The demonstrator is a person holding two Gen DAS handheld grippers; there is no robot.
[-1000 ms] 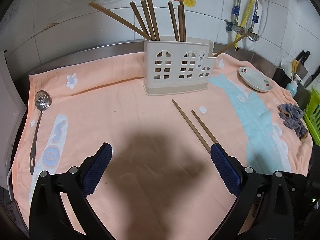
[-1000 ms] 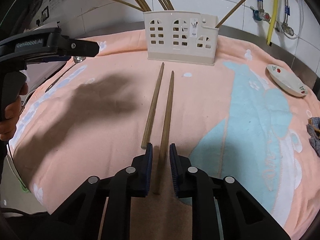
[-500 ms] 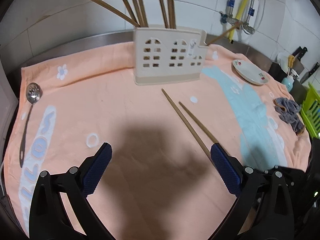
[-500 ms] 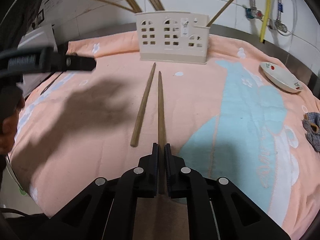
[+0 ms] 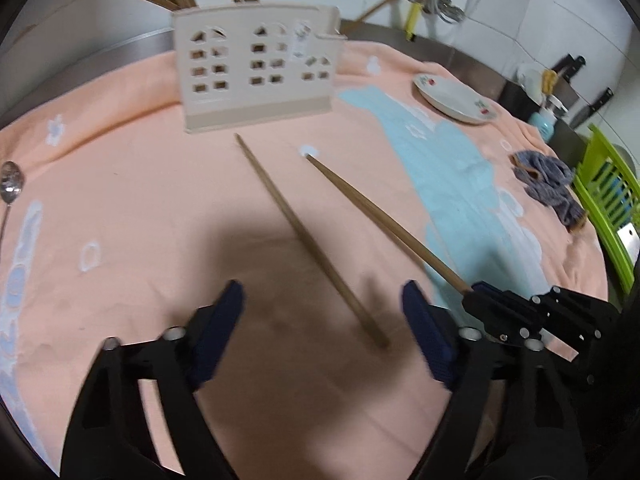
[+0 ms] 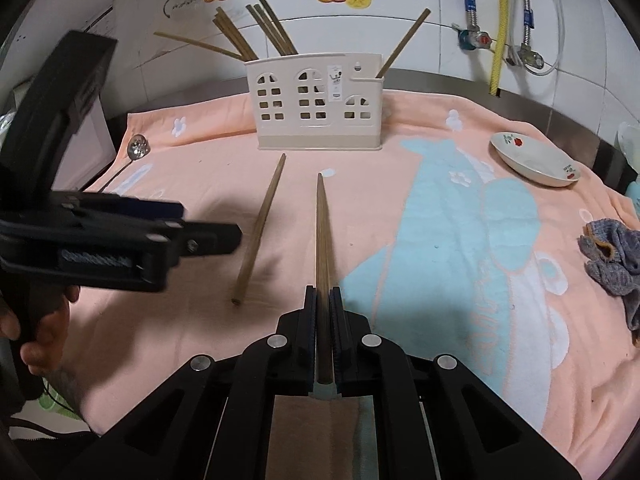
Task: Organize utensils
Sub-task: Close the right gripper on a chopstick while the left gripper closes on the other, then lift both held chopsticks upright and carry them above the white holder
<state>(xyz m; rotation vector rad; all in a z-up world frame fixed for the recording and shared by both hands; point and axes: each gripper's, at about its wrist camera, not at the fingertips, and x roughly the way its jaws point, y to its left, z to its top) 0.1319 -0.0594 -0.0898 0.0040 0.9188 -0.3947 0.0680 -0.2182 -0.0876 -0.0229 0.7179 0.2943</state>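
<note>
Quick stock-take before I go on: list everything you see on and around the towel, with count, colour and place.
held chopstick: 1, brown, clamped in the right gripper, pointing at the holder
loose chopstick: 1, brown, flat on the towel, between the left gripper's jaws
holder: 1, cream, back centre of the towel, with several brown chopsticks standing in it
towel: 1, peach with blue print, covering the counter
spoon: 1, metal, slotted, left edge of the towel
dish: 1, white with red print, back right
rag: 1, grey, right edge
rack: 1, green, far right
right gripper: black, shut on the held chopstick
left gripper: black, closing, pads not touching the loose chopstick
hand: 1, on the left gripper's handle
</note>
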